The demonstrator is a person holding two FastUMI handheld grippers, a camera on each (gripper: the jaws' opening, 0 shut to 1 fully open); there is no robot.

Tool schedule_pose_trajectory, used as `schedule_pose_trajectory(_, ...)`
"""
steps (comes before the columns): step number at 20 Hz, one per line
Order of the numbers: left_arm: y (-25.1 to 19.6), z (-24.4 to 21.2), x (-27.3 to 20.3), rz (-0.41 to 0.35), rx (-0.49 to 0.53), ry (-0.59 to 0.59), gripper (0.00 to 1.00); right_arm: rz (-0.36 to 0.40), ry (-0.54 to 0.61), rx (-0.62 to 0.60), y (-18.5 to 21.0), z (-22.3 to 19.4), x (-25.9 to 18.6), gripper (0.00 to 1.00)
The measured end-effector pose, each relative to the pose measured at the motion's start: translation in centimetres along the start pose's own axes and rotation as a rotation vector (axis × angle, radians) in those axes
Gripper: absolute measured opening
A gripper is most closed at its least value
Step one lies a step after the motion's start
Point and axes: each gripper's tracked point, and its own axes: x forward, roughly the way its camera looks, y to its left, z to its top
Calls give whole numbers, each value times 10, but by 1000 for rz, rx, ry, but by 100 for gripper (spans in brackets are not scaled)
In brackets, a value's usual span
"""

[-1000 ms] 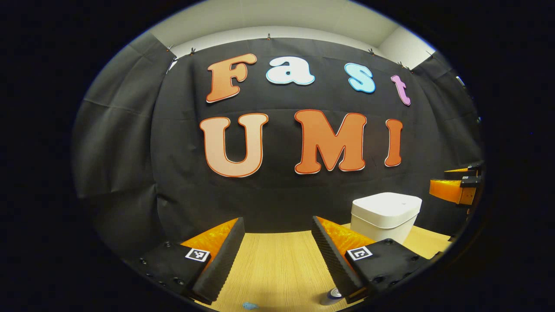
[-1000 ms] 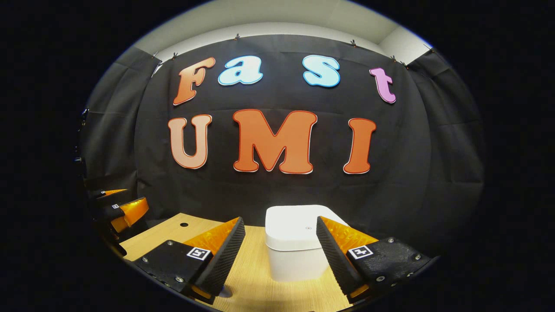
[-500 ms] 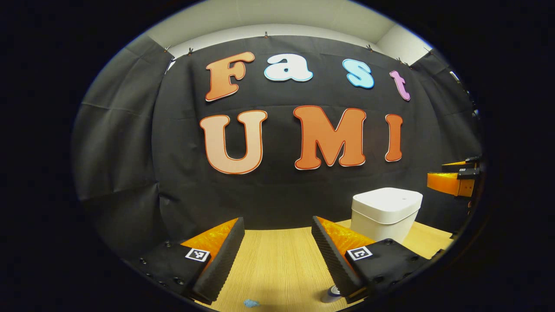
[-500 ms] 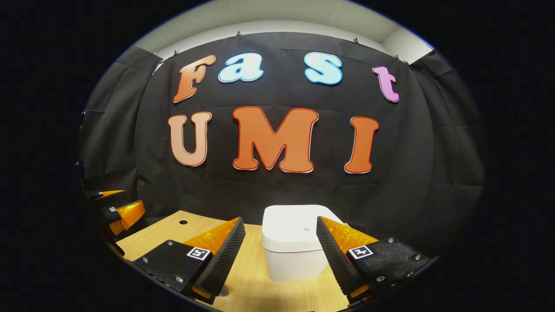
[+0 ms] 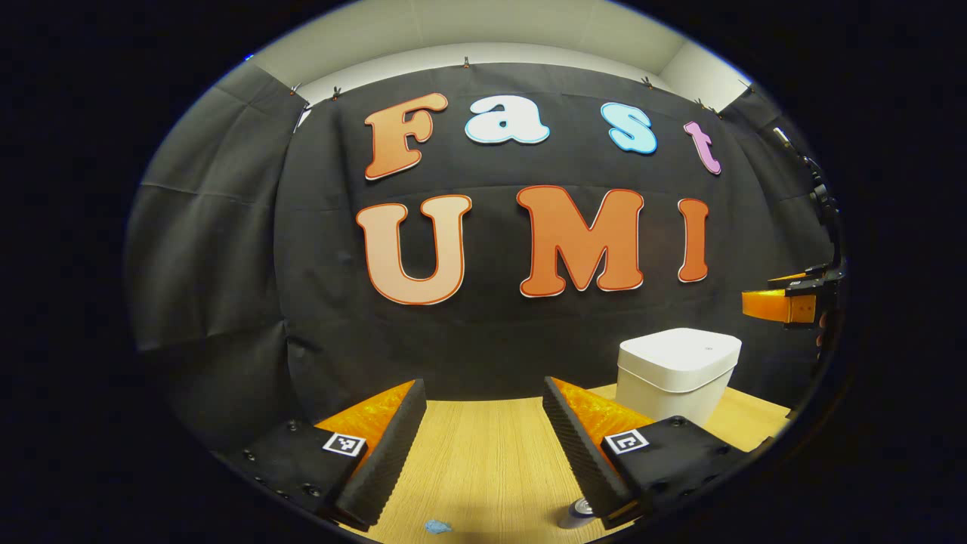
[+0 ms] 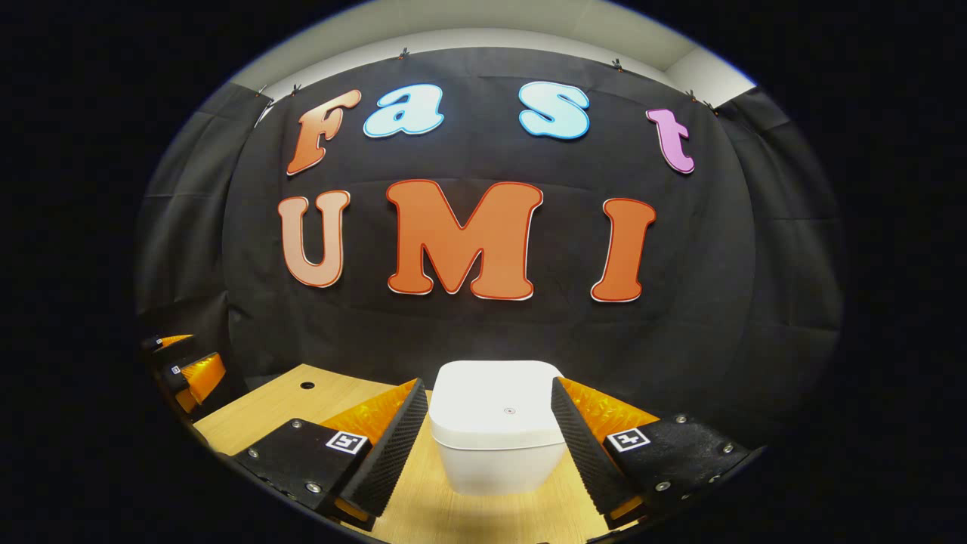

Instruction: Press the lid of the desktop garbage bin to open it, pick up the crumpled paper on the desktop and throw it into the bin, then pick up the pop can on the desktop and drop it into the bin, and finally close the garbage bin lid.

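The white garbage bin (image 6: 498, 431) stands on the wooden table with its lid (image 6: 502, 400) down. It sits straight ahead of my right gripper (image 6: 487, 381), which is open, the lid framed between its fingers. In the left gripper view the bin (image 5: 676, 374) is off to the right, and my left gripper (image 5: 483, 384) hangs open over bare tabletop. A small blue crumpled paper (image 5: 437, 526) lies on the table below it. The pop can (image 5: 579, 511) stands just right of that, partly hidden by the finger. The right gripper (image 5: 786, 304) shows above and right of the bin.
The wooden table (image 5: 483, 453) ends at the black cloth wall close behind the bin. A small round hole (image 6: 307, 384) is in the tabletop at the left. The left gripper (image 6: 185, 370) shows at the left edge of the right gripper view.
My right gripper has moved forward and centred on the bin, which now looks larger between its fingers. The left gripper has barely shifted. Both stay open.
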Motion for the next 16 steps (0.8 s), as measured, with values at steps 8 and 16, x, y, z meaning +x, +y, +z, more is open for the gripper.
schedule_pose_trajectory(8,8,3,-11,74,11,-9,97,64,53,-16,-3,-3,32,86)
schedule_pose_trajectory(16,35,-15,-21,140,18,41,99,63,143,-55,3,-8,67,51)
